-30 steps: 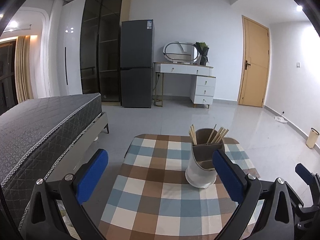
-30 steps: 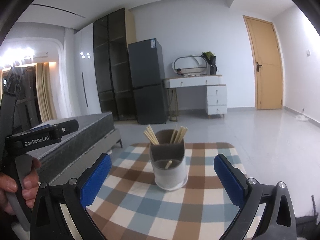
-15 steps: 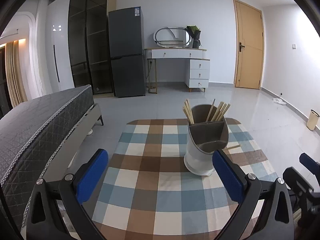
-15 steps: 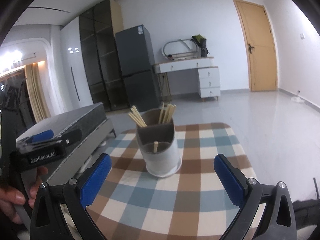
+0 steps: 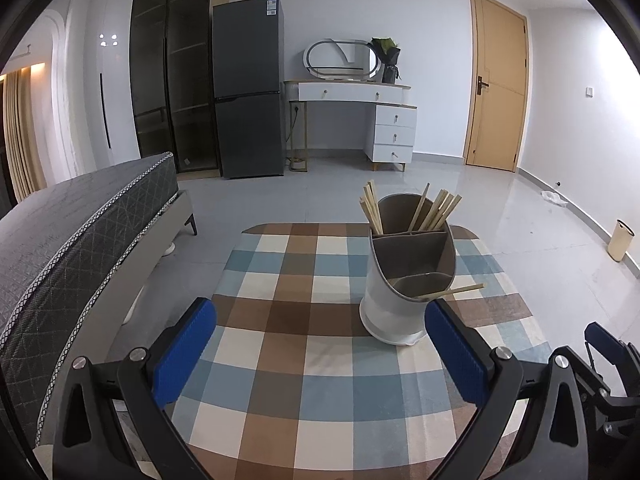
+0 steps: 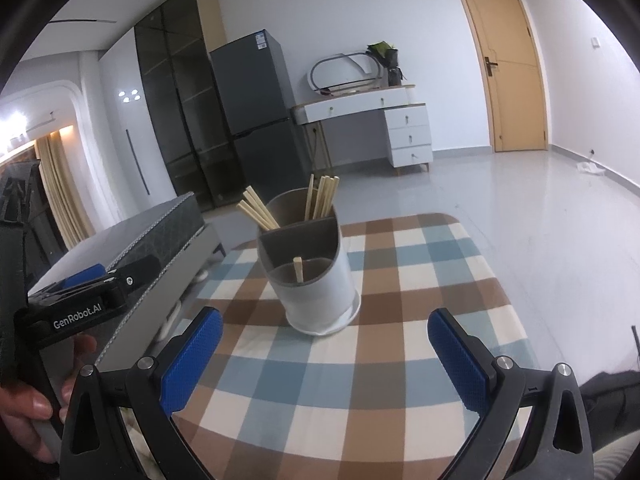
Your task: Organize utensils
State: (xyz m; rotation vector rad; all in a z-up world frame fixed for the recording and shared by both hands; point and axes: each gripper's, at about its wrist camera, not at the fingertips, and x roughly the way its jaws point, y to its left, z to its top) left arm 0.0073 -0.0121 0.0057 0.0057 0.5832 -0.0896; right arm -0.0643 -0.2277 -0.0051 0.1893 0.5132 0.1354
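Fingers [image 5: 184,352] of both the left gripper [image 5: 320,356] and right gripper [image 6: 324,356] gape empty above the tabletop's [image 5: 280,360] near edge. Mid-tabletop, the holder's [image 6: 316,284] stray chopstick [image 5: 456,291] looks light, stiff, slippery: pinch its protruding end.

Only obstacle on the table [image 5: 280,360]: utensil holder [image 5: 404,292], right of centre, w/ chopsticks [image 5: 434,210] fanning up from rear compartments & one stick [image 5: 456,291] jutting out sideways over front rim. Checked cloth left of & in front of holder lies bare. Bed [image 5: 72,240] close along table's left edge.
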